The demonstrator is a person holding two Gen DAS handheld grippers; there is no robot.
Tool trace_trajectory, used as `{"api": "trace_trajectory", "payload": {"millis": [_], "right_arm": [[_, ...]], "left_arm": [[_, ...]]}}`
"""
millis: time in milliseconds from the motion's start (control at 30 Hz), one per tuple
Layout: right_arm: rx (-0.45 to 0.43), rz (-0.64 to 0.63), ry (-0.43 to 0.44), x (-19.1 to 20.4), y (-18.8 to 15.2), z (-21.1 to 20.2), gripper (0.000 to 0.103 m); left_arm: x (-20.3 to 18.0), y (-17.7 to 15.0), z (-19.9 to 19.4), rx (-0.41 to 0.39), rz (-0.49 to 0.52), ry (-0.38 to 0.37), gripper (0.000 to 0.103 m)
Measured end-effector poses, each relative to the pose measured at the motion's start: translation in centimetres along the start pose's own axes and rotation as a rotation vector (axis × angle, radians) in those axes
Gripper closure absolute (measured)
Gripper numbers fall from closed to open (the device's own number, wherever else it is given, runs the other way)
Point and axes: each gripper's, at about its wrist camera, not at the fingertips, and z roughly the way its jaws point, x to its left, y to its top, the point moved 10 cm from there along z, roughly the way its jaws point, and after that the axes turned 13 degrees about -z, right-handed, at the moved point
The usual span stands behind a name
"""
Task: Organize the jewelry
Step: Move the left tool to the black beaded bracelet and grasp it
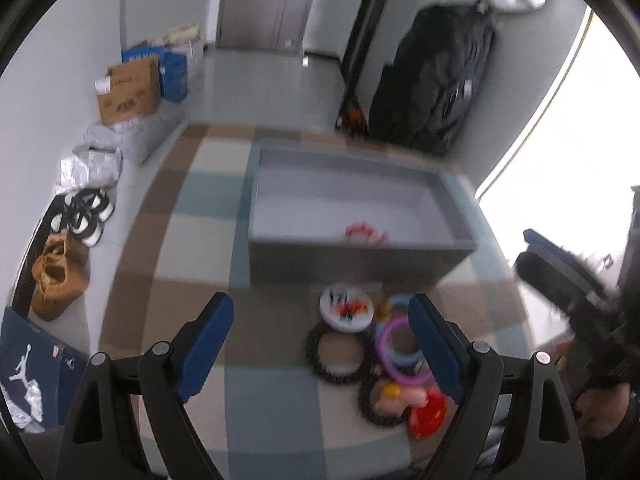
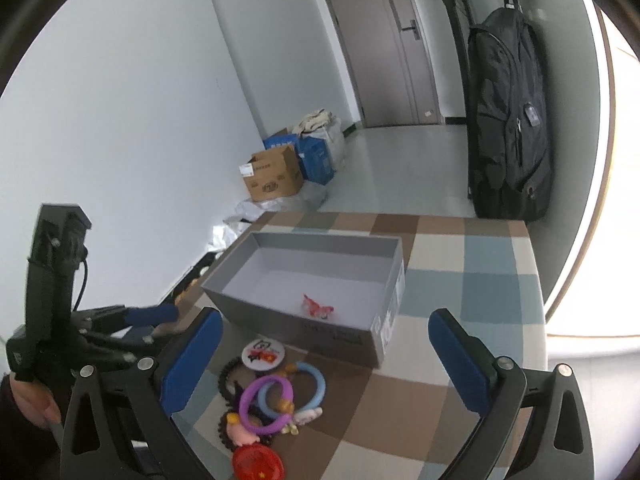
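Two grippers [image 1: 320, 344] [image 2: 324, 360] wide open, holding nothing | grey box [image 2: 280, 316] far side of checkered cloth [image 2: 460, 360], red piece [image 2: 316, 306] inside | jewelry pile [image 2: 268, 404] near, in front of box: purple, blue rings, black beads, red disc.

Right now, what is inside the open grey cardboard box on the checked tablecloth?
The open grey cardboard box holds one small red ornament near its front wall; the rest of the visible floor is bare. The front inner corner is hidden.
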Motion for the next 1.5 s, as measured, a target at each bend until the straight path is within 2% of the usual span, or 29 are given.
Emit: {"api": "trace_trajectory", "payload": {"millis": [100, 367, 433, 567, 633, 667, 733, 867, 900, 933, 1033, 1133, 1267, 1500], "right_arm": [[0.009, 0.004, 0.001, -0.1, -0.2, 0.0, 0.0], [0.023, 0.019, 0.012, -0.1, -0.4, 0.5, 0.0], [0.028, 0.016, 0.014, 0.0, -0.4, 0.7, 0.0], [0.031, 0.016, 0.013, 0.0, -0.5, 0.7, 0.0], [0.03, 0.021, 0.013, -0.1, -0.5, 0.7, 0.0], [0.031, 0.024, 0.014, -0.2, -0.5, 0.7, 0.0], [0.035, 0.028, 0.015, -0.2, -0.6, 0.8, 0.0], [0.04, 0.027, 0.016, -0.3, -0.7, 0.8, 0.0], [0.041, 0.027, 0.016, -0.3, -0.7, 0.8, 0.0], [0.042, 0.027, 0.016, -0.3, -0.7, 0.8, 0.0], [0.048, 0.029, 0.019, -0.3, -0.9, 0.8, 0.0], [0.054, 0.02, 0.017, -0.1, -0.9, 0.9, 0.0], [0.062, 0.016, 0.014, -0.1, -1.2, 1.0, 0.0], [0.079, 0.015, 0.009, 0.0, -1.5, 1.4, 0.0]], "left_arm": [[0.8, -1.1, 0.7, 0.048, -0.004, 0.02, 0.017], [2.2, -2.0, 1.8, 0.105, -0.027, 0.065, 0.019], [2.3, -2.3, 2.4, 0.123, -0.015, 0.086, 0.03], [2.0, -2.6, 2.8, 0.136, 0.023, 0.121, 0.042], [1.8, -2.5, 2.8, 0.136, 0.043, 0.125, 0.052], [1.7, -2.5, 2.8, 0.132, 0.052, 0.134, 0.053], [1.6, -2.3, 2.9, 0.121, 0.072, 0.15, 0.067], [1.1, -2.4, 3.3, 0.117, 0.14, 0.179, 0.074], [0.9, -2.5, 3.2, 0.112, 0.164, 0.191, 0.077], [0.7, -2.7, 3.2, 0.116, 0.173, 0.182, 0.086], [0.2, -3.1, 3.2, 0.127, 0.213, 0.182, 0.096], [0.2, -3.2, 2.9, 0.131, 0.212, 0.183, 0.097], [0.4, -2.9, 2.8, 0.151, 0.156, 0.148, 0.097], [0.3, -2.3, 1.2, 0.107, 0.149, 0.126, 0.098]]}}
